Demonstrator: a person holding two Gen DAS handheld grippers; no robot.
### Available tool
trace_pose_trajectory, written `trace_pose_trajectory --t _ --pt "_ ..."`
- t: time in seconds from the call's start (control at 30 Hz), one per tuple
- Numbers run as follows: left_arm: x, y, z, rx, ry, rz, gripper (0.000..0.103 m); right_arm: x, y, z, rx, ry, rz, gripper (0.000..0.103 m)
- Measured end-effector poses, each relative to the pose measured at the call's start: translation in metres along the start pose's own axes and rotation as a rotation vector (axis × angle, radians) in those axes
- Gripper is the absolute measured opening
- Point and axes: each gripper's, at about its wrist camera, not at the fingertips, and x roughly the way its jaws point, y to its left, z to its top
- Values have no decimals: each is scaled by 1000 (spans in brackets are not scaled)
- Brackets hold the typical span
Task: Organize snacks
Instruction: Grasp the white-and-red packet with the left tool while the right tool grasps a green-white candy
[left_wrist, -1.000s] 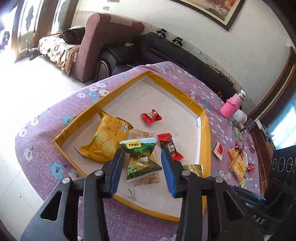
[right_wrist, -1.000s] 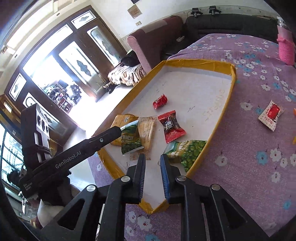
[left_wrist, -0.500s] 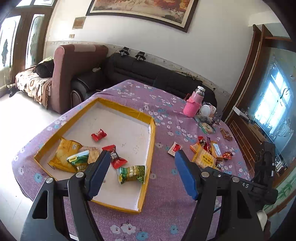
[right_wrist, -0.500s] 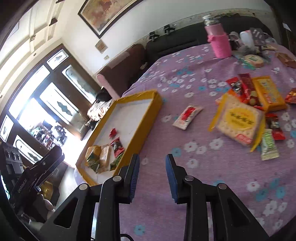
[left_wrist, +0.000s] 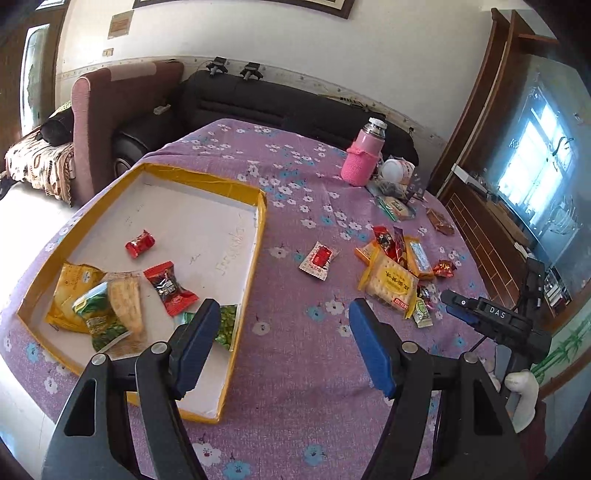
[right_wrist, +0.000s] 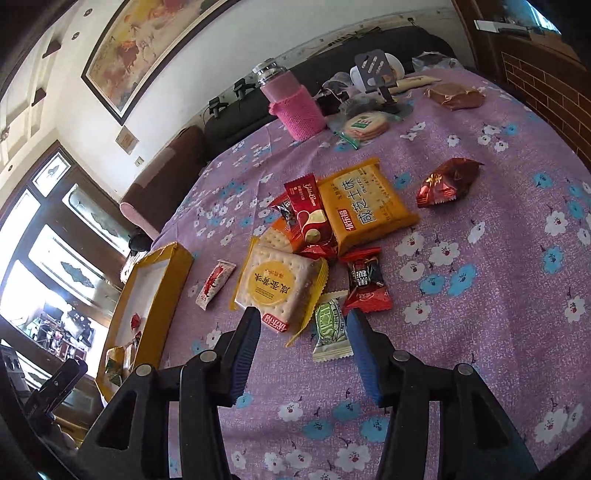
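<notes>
Left wrist view: left gripper (left_wrist: 280, 334) is wide open and holds nothing; it hangs over the purple cloth (left_wrist: 295, 373), just right of the tray (left_wrist: 258, 236).
Tray: yellow rim, white floor, on the left part of the table.
Snacks in tray: a yellow bag (left_wrist: 70, 291), a green bag (left_wrist: 98, 312), a tan cracker pack (left_wrist: 125, 299), two red candies (left_wrist: 139, 243) (left_wrist: 168, 286), and a green pea pack (left_wrist: 225, 325) at the near right wall.
Loose snacks: a white-red sachet (left_wrist: 318, 259) lies alone right of the tray; a pile with a cracker pack (left_wrist: 389, 282) lies farther right.
Right wrist view: right gripper (right_wrist: 301, 332) is open and empty, low over the near edge of the pile.
Between its fingers: the near corner of the cracker pack (right_wrist: 277, 284) and a small green-white candy (right_wrist: 330, 328); I cannot tell if they touch the fingers.
Far side: a pink bottle (right_wrist: 293, 103).
</notes>
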Motion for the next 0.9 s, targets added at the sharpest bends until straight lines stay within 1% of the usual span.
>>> trace_pose_trajectory --t 0.07,0.13,0.17,0.2,0.23,0.27,0.3,0.33,0.4,0.47,0.5,0.57,0.63,0.7,0.83,0.87,0.9 --pt "11 -4 4 8 14 -6 72 9 2 3 -26 15 -14 52" --pt "25 -8 6 16 34 -19 72 22 7 4 -85 46 -49 52" --pt "33 -10 7 17 48 -23 72 27 9 4 -116 62 -71 49" --pt "42 -12 7 18 65 -28 72 32 12 2 -143 72 -97 48" --pt "52 -15 8 22 84 -37 72 38 14 0 -162 80 -127 44" --pt "63 -19 10 35 103 -43 72 42 15 -2 -174 84 -149 41" --pt "75 -24 12 58 120 -37 72 46 15 -4 -179 89 -169 41" --pt "87 -31 14 91 134 -18 72 51 14 -6 -182 93 -181 41" --pt "112 -44 18 154 164 15 72 54 14 -8 -190 76 -185 41" --pt "136 -55 24 207 196 31 72 54 14 -9 -193 69 -183 34" --pt "146 -59 27 231 208 44 71 54 12 -8 -188 71 -177 33" --pt "166 -65 33 268 223 77 71 53 10 -8 -181 64 -172 26" --pt "184 -68 36 285 241 92 71 52 7 -8 -169 60 -161 24" --pt "198 -66 38 281 264 94 71 50 3 -7 -153 60 -139 23" --pt "217 -65 35 293 282 110 70 49 -1 -4 -126 60 -99 21" --pt "217 -67 34 318 259 104 69 49 -2 -4 -120 59 -89 21" --pt "216 -69 33 334 252 93 63 48 -3 -4 -115 56 -78 21"
